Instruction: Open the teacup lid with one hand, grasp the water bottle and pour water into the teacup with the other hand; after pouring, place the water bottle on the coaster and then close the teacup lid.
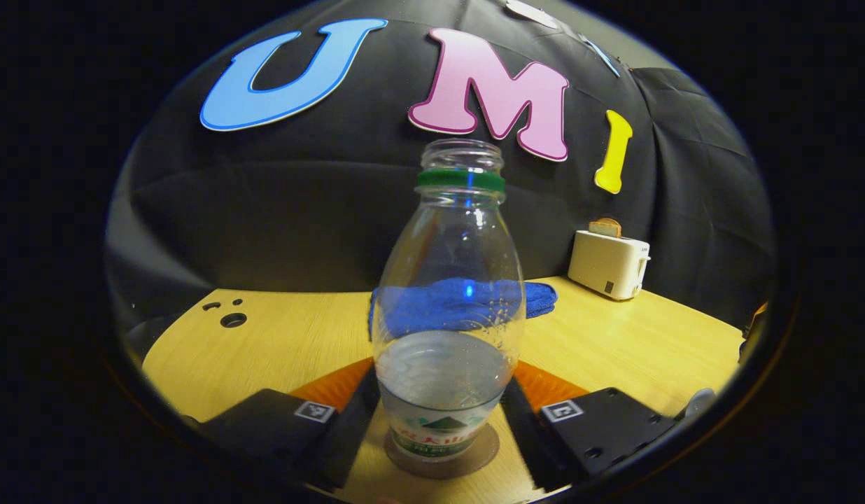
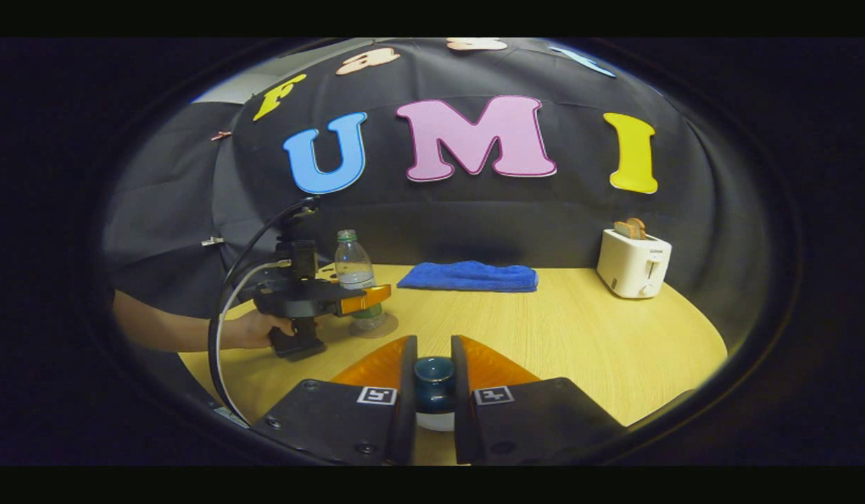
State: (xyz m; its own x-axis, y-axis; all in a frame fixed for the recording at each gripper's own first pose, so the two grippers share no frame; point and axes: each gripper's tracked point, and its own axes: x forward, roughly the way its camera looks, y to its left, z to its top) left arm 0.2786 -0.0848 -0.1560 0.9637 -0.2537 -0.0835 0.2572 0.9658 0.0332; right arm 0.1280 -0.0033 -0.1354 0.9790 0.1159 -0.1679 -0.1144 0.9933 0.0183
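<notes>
Our left claw [image 1: 443, 413] stands with its fingers on either side of the water bottle [image 1: 448, 315], close against its lower body; we cannot tell whether both fingers press on it. The bottle is clear ribbed plastic, uncapped, with a green ring at its neck, a printed label near its base and water filling about its lower third. It stands upright on a round brown coaster [image 1: 443, 458], partly hidden under the bottle. Our right claw [image 2: 433, 392] is narrowed around the dark glazed knob of the teacup lid [image 2: 434, 381], both fingers touching it; a white edge shows below, and the cup itself is hidden by the fingers. In the right gripper view we see the other claw gripped by a hand [image 2: 254, 329], cables looping from it. The counter [image 2: 579, 336] is pale wood grain. At its back lie a folded blue towel [image 2: 469, 277], soft and nubbly, and a cream toaster [image 2: 633, 262] with bread in its slot.
</notes>
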